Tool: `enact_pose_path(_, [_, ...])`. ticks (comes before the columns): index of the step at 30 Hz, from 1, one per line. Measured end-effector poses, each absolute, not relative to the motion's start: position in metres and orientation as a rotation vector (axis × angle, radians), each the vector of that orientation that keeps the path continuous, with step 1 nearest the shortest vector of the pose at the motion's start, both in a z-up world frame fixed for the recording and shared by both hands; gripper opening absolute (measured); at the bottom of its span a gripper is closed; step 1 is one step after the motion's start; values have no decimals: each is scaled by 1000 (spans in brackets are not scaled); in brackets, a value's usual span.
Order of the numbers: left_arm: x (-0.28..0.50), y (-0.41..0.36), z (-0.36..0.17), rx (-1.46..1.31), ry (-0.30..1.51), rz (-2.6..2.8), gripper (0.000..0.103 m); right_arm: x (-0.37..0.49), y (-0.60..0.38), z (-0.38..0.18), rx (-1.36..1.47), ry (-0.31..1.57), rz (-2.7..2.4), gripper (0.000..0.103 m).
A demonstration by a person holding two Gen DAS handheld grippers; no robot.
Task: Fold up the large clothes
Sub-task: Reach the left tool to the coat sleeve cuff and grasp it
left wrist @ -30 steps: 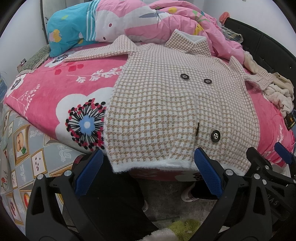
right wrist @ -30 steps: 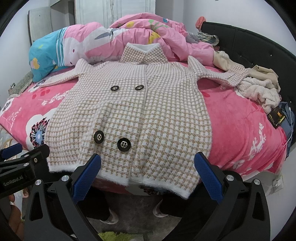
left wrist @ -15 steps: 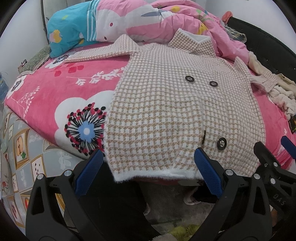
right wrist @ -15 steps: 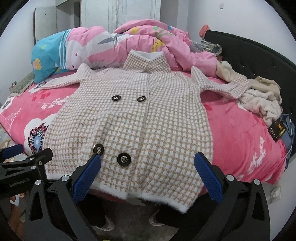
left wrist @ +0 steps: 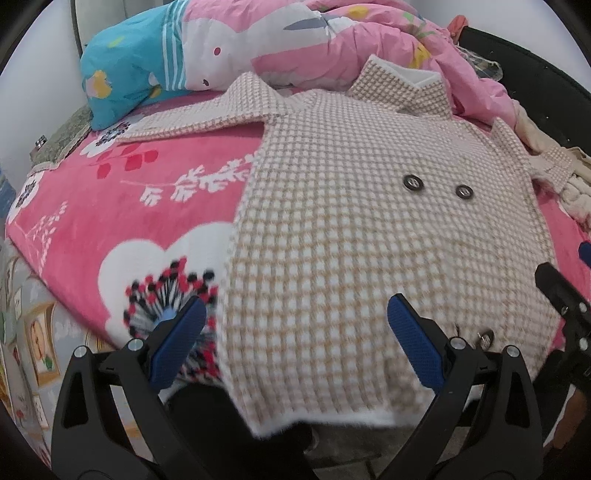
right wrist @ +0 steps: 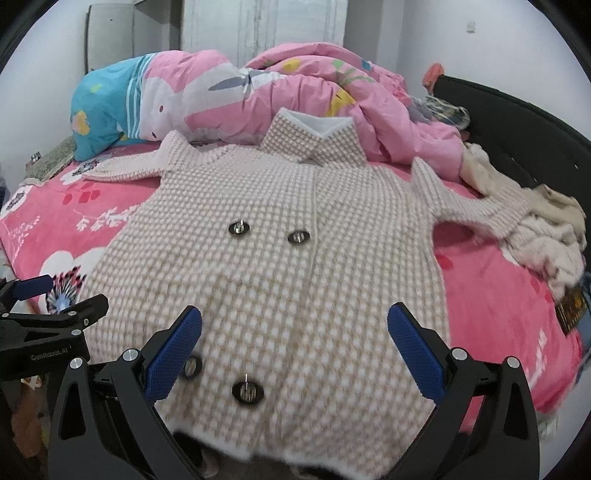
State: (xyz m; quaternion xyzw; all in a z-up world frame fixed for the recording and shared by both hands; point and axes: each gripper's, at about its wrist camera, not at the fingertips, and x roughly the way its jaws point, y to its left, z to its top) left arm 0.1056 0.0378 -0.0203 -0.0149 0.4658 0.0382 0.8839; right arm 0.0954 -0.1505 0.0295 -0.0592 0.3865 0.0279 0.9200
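A beige-and-white checked coat (left wrist: 351, 229) (right wrist: 280, 266) with dark buttons lies flat, front up, on a pink flowered blanket (left wrist: 110, 206), collar at the far side and both sleeves spread outward. Its fluffy white hem hangs over the near bed edge. My left gripper (left wrist: 295, 343) is open above the coat's lower left part, its blue pads apart with nothing between them. Over the lower middle, near the two bottom buttons, my right gripper (right wrist: 295, 347) is open too. Each gripper shows at the side of the other's view.
A pink and blue quilt (right wrist: 229, 96) is piled behind the collar. Cream clothes (right wrist: 546, 229) lie heaped at the right by the black headboard (right wrist: 517, 122). The bed's side with a patterned sheet (left wrist: 33, 332) drops away at the left. A white wardrobe (right wrist: 266, 33) stands behind.
Both grippers have moved forward and lower over the coat's bottom part; the hem now lies beneath the fingers. The coat itself has not moved.
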Motion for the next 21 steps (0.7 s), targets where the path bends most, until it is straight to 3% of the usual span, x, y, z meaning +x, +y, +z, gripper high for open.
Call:
enact_pose_path(14, [178, 104, 13, -287, 745, -46, 95, 217, -133, 35, -92, 725, 286, 98])
enact_pose_path(21, [237, 190, 27, -384, 695, 144, 95, 258, -106, 36, -110, 749, 404, 98])
